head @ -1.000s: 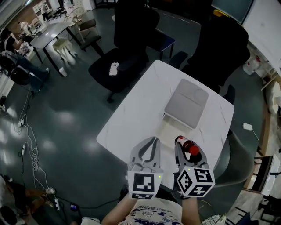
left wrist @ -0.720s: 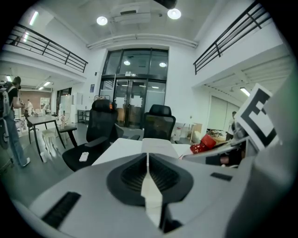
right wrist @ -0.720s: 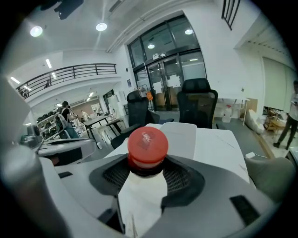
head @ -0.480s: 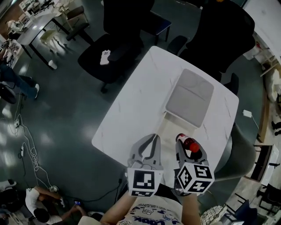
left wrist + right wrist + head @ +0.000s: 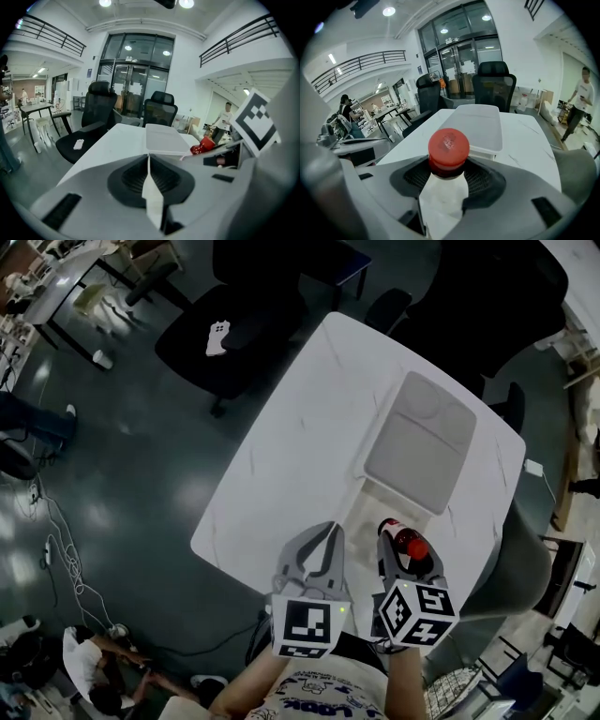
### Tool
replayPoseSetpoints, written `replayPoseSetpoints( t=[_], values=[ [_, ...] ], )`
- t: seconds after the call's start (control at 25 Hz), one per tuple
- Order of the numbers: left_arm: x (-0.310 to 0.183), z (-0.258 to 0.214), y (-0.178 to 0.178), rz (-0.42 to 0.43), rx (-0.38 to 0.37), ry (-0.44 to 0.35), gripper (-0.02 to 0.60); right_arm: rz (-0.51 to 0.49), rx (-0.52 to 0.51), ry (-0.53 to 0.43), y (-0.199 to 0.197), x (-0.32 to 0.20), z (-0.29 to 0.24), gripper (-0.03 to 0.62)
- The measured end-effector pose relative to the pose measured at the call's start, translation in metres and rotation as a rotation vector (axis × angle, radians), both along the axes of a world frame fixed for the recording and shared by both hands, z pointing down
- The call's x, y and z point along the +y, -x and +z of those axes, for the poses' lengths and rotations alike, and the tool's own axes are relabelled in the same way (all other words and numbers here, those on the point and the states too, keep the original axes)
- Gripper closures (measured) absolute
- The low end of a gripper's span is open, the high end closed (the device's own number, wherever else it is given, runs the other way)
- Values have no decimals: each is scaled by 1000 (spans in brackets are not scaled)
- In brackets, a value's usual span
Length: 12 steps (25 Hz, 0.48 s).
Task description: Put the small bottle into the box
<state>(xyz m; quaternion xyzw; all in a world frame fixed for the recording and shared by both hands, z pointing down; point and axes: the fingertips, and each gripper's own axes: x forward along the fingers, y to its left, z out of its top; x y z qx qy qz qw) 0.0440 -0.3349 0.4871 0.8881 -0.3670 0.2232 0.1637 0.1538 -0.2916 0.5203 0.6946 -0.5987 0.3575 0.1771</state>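
My right gripper (image 5: 405, 547) is shut on the small bottle (image 5: 410, 547), a red-capped bottle whose cap (image 5: 448, 146) pokes up between the jaws in the right gripper view. It hovers over the near edge of the white table (image 5: 309, 437). The box (image 5: 419, 442), white with its lid shut, lies beyond it on the table's far right part; the right gripper view has the box (image 5: 476, 127) straight ahead. My left gripper (image 5: 314, 557) is beside the right one, shut with nothing in it. In the left gripper view the bottle (image 5: 203, 144) shows at the right.
Two black office chairs (image 5: 234, 324) stand past the table's far side, one with a small white object (image 5: 217, 337) on its seat. A grey chair (image 5: 525, 568) is at the right edge. People sit on the floor at lower left (image 5: 98, 681).
The view has shifted so the table and box sit slightly further right and lower. Both grippers keep their places, the right one still holding the bottle.
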Motion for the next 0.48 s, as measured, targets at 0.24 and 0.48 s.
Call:
replayPoseSetpoints(
  t=[0.24,0.48],
  values=[
    [-5,14,-8,16,-2,27,561,-7,15,51,-2,-6,22,367],
    [-3,24,-14,29,-6,51,561,5,17,96,-7,-8,39,367]
  ],
)
